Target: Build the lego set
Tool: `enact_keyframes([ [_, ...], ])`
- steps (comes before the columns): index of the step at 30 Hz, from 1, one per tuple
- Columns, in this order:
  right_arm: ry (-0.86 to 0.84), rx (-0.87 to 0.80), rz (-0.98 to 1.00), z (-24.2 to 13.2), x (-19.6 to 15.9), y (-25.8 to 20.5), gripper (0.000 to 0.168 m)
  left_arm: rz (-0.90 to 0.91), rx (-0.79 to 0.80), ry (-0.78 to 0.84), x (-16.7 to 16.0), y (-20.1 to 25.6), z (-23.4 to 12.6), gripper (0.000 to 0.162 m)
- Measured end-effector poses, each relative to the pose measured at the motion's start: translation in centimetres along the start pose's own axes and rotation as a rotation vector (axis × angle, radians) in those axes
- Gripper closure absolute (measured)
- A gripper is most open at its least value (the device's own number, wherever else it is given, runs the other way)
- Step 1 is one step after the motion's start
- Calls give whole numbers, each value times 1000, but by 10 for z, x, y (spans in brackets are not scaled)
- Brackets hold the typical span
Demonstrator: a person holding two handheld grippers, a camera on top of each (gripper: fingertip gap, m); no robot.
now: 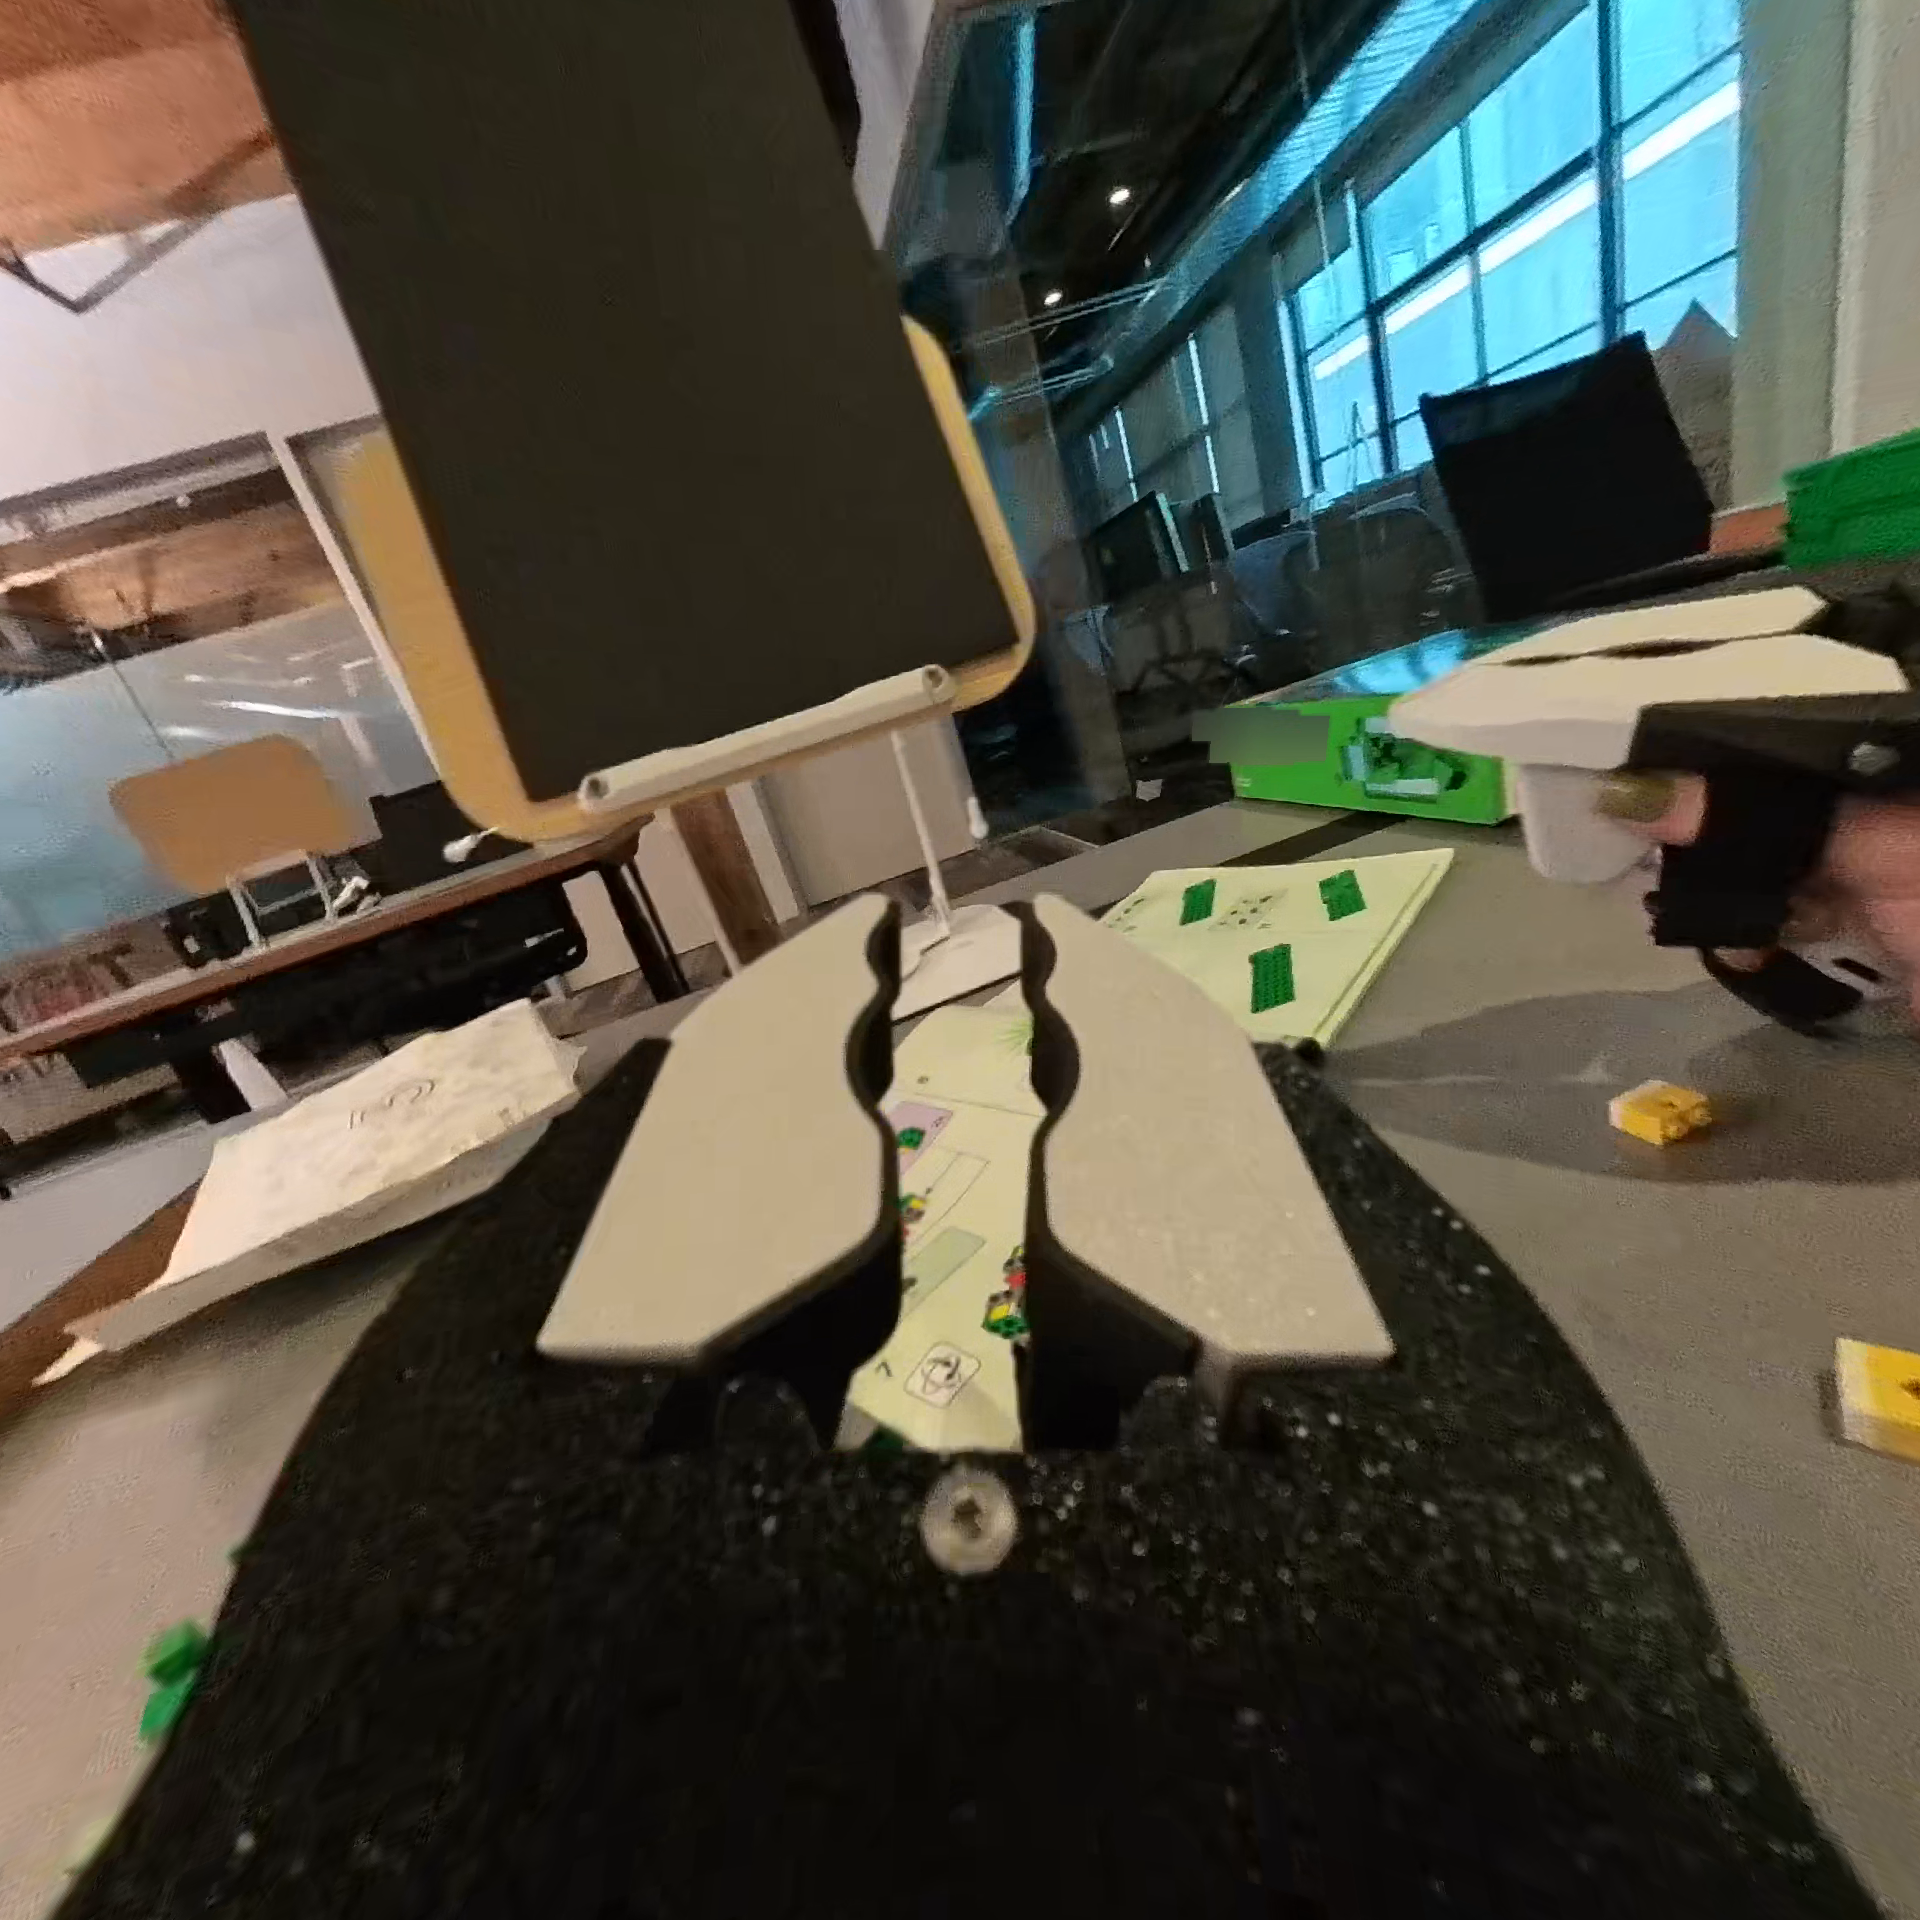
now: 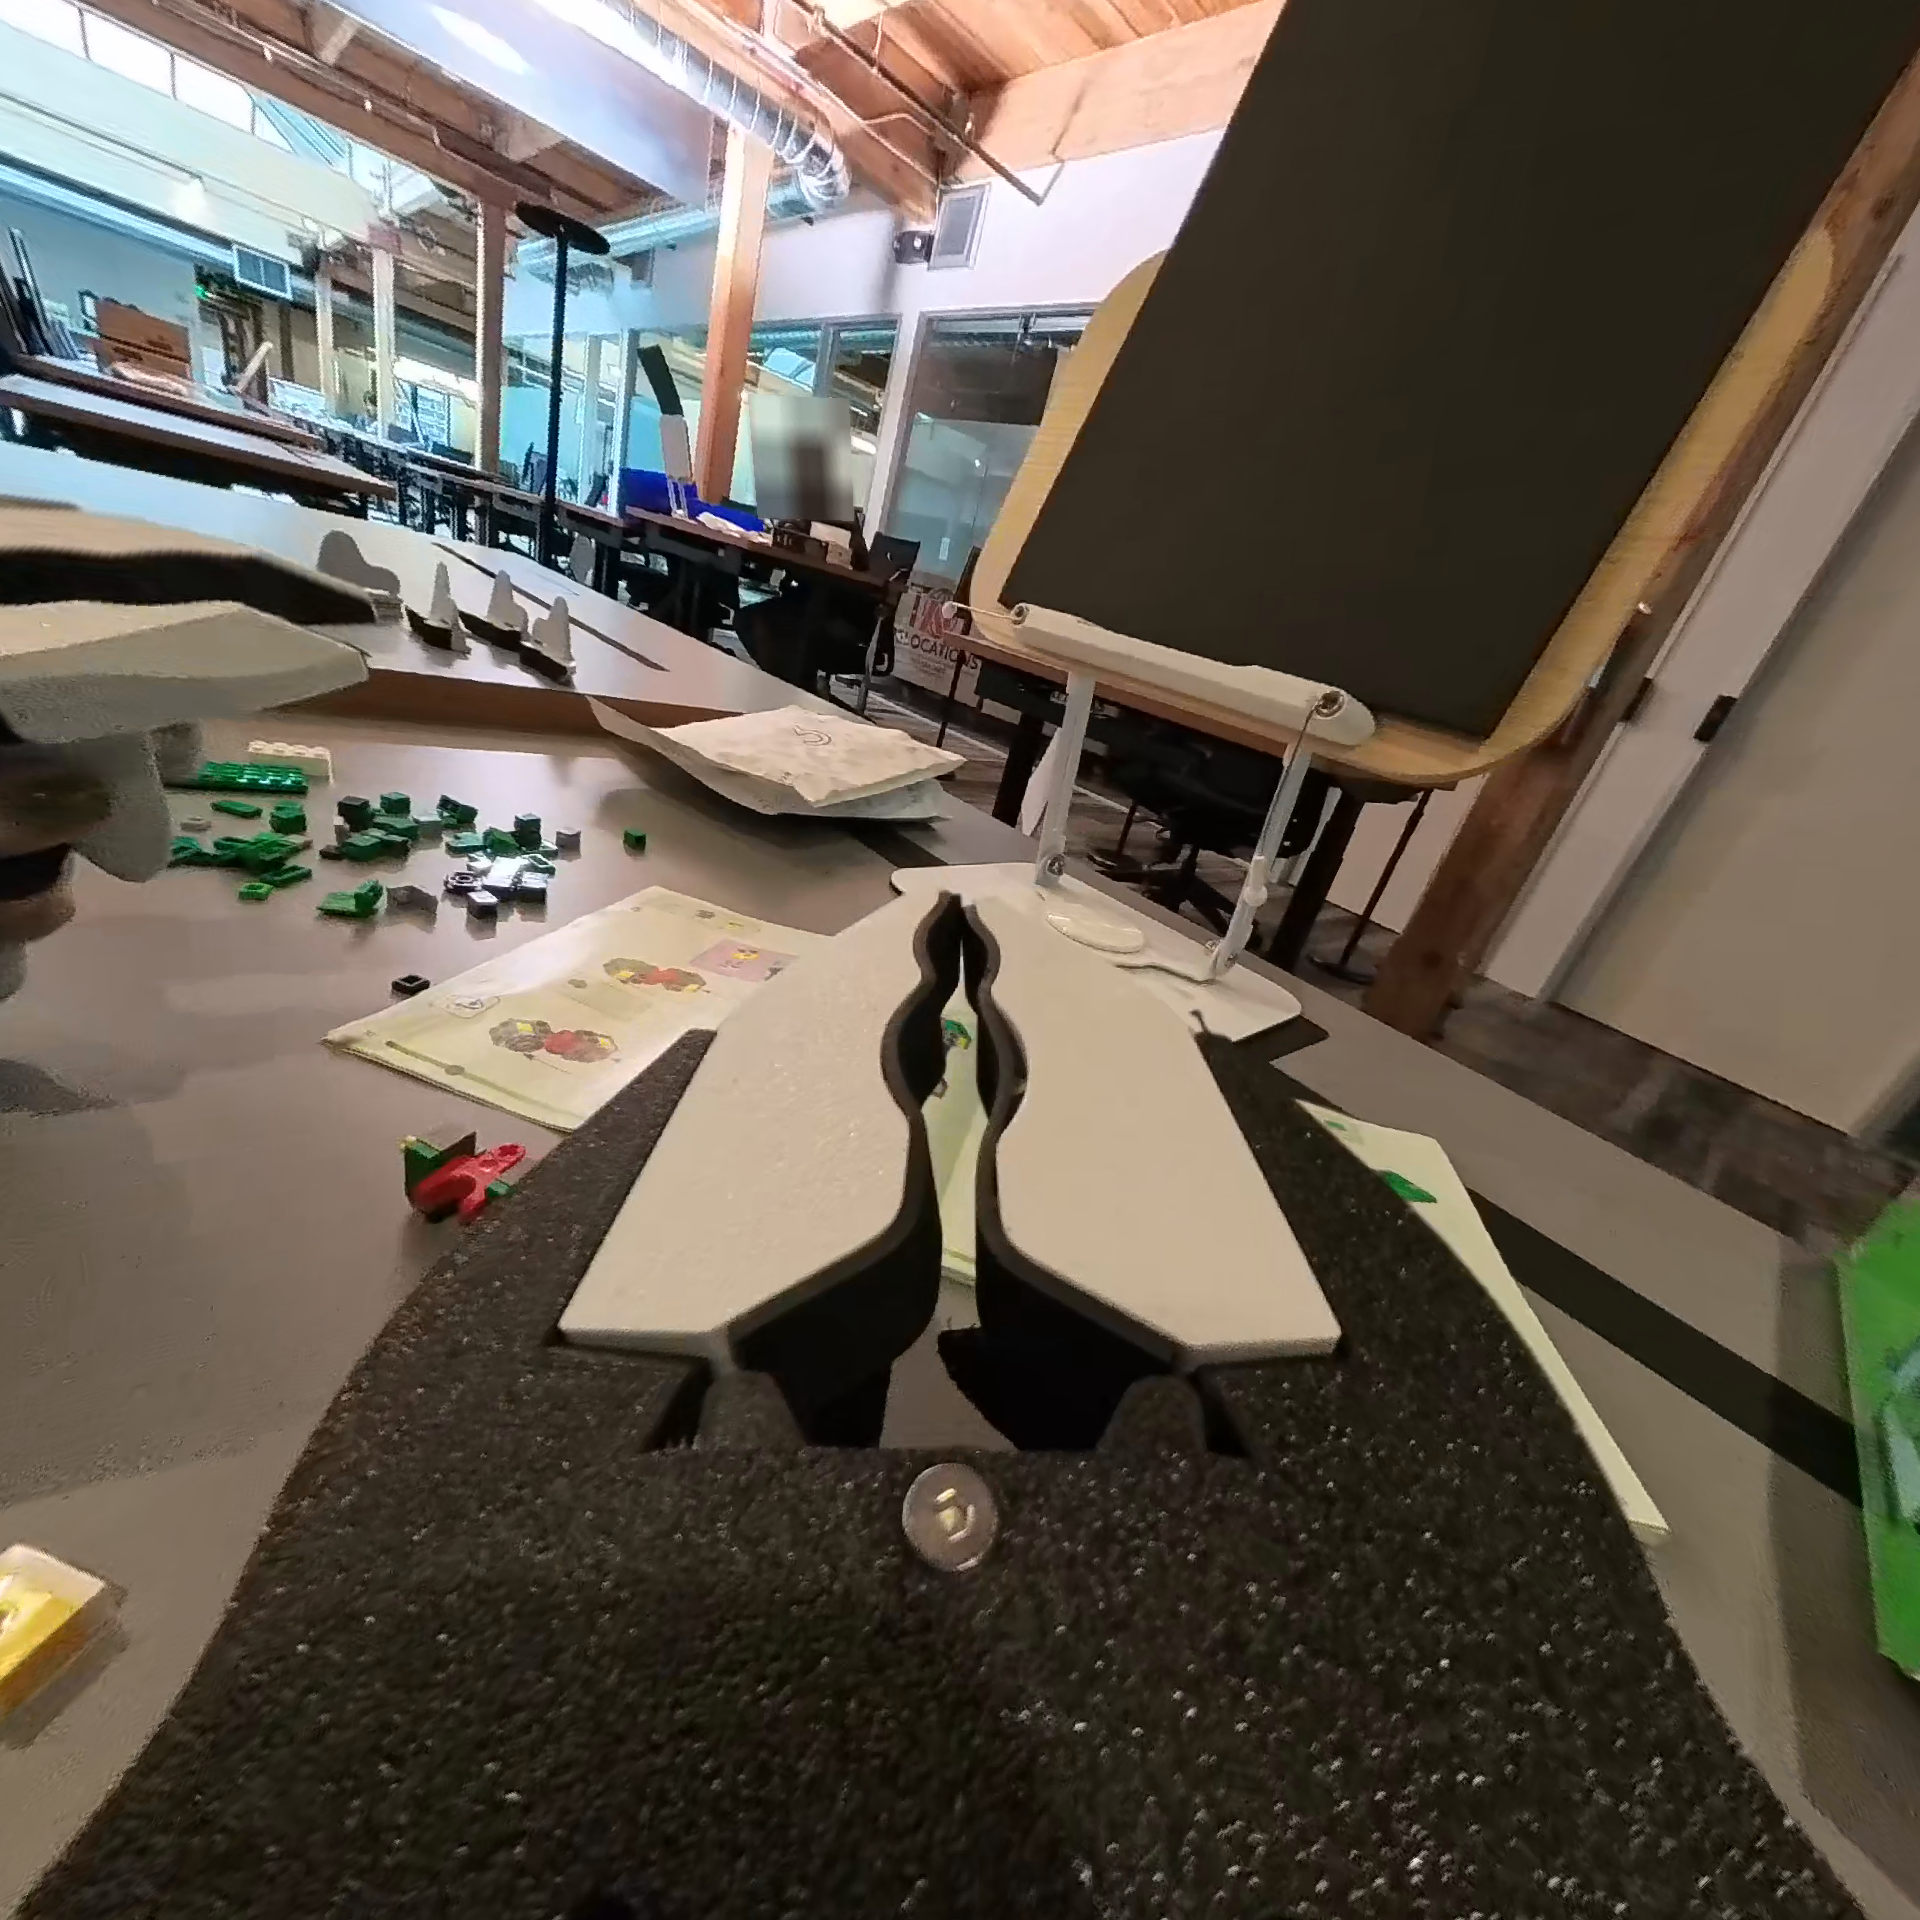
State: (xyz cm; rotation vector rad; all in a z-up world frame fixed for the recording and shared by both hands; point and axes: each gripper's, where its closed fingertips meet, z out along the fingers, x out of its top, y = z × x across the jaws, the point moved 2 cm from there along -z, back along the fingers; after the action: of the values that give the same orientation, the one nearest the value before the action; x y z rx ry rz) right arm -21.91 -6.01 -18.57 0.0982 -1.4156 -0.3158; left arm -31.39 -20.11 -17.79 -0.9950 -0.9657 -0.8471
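My left claw [image 1: 956,935] gapes narrowly, empty; my right claw [image 2: 961,920] nearly closed, empty, above the printed instruction booklet [image 2: 582,997].

Nearly closed tongs [image 2: 961,920], instruction booklet [image 2: 561,1003], scattered bricks [image 2: 364,831]

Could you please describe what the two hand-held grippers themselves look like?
Each hand-held gripper has two flat light-grey fingers with wavy black inner pads on a speckled black base with one silver screw. The left view also shows the right one's black pistol-style handle and white trigger.
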Motion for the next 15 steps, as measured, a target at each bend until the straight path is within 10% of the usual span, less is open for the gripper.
enact_keyframes([
  [2,2,6,-12,1,1,-1,168,20,-79,5,3,10,-2,162],
  [15,-28,51,-75,4,-2,-15,168,-81,-283,-17,-4,7,-23,162],
])
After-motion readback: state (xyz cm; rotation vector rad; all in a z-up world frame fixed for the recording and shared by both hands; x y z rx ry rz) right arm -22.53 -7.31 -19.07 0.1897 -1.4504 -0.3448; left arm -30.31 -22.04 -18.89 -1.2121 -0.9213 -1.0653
